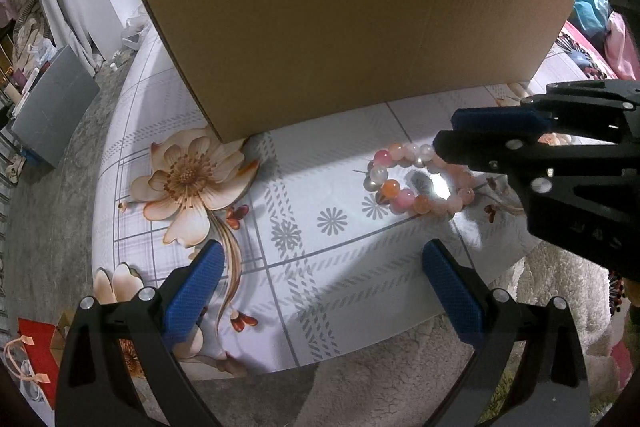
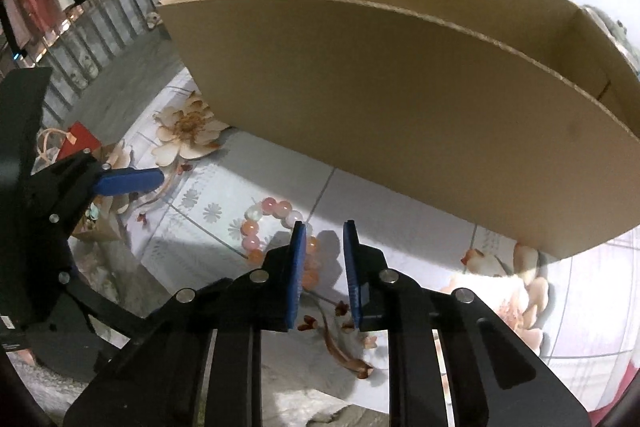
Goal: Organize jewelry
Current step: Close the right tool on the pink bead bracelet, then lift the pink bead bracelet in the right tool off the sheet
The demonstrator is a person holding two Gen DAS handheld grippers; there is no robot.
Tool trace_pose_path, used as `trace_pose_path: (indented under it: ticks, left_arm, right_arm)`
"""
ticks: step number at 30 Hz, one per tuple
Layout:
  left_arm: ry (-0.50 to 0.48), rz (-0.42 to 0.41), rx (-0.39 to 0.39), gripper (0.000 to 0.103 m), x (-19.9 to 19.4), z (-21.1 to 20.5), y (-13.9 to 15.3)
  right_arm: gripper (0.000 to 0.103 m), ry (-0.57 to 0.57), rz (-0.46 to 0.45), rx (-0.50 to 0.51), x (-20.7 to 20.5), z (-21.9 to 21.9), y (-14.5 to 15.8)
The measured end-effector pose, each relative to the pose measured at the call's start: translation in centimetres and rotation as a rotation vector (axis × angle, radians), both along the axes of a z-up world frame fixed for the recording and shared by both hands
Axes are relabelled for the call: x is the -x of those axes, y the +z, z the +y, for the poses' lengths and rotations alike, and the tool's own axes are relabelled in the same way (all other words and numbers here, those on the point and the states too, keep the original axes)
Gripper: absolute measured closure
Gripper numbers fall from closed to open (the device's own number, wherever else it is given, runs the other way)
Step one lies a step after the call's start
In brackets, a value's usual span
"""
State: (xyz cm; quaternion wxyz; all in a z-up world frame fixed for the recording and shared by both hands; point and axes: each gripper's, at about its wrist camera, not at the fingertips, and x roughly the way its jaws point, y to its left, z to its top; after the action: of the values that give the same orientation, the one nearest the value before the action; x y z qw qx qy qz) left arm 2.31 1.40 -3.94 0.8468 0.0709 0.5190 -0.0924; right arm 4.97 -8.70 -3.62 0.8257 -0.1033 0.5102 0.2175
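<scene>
Left wrist view. The left gripper (image 1: 320,283) hangs low over the near edge of the table (image 1: 320,315), fingers spread wide, nothing between the blue pads (image 1: 192,301). The bracelet (image 1: 416,183), a ring of pink, orange and clear beads, lies flat on the floral cloth ahead and to the right of these fingers, well apart from them. A ring has no long axis; what matters is which arc of beads is reachable. The right gripper (image 1: 444,135) comes in from the right edge of the frame and its tips overlap the far right arc of the bracelet. The box (image 1: 352,39) stands behind, its near wall just beyond the beads. The right gripper is plainly the nearer.

Right wrist view. The right gripper (image 2: 325,227) looks down its own fingers at the bracelet (image 2: 272,231). The fingers stand partly closed, a narrow gap between the pads (image 2: 298,267), and that gap shows bare cloth: nothing is held. The bracelet lies left of the gap; the left pad covers its right arc, with beads showing just past the pad. Touching or merely above cannot be told. The left gripper (image 2: 132,181) shows at the left edge, well clear. The box (image 2: 400,115) is open at the top, interior walls visible, straight ahead and above.

Judgement: the pick likely calls for a small shift left so the beads' right arc falls between the pads, then a lift over the box wall.
</scene>
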Motion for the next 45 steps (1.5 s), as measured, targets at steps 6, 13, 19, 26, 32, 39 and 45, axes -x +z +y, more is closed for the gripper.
trace_pose_path:
  ticks: [6, 13, 19, 26, 32, 39, 45]
  left_arm:
    - [-0.006, -0.001, 0.006, 0.005, 0.0, 0.1, 0.0]
    - [-0.072, -0.034, 0.021, 0.005, -0.1, 0.5, 0.0]
    - [-0.123, -0.078, 0.150, 0.006, -0.2, 1.6, 1.2]
    - [-0.226, -0.084, 0.289, 0.037, -1.2, 0.9, 2.1]
    - [-0.316, -0.013, 0.293, 0.072, -2.0, -1.4, 1.2]
    - [-0.354, -0.013, 0.212, 0.090, -2.0, -2.9, 0.8]
    - [-0.342, -0.014, 0.219, 0.094, -2.1, -3.0, 1.0]
  right_arm:
    - [0.086, 0.046, 0.007, 0.047, 0.1, 0.7, -0.6]
    - [0.095, -0.014, 0.030, 0.019, 0.4, 0.3, -1.5]
    - [0.095, -0.093, 0.059, -0.049, 1.4, -1.9, -1.7]
    - [0.095, -0.168, 0.072, -0.118, 2.3, -3.5, -2.0]
    - [0.095, -0.207, 0.066, -0.161, 2.8, -4.4, -1.8]
    - [0.095, -0.230, 0.049, -0.187, 3.6, -6.0, -1.0]
    - [0.096, -0.244, 0.045, -0.205, 3.8, -6.7, -0.4]
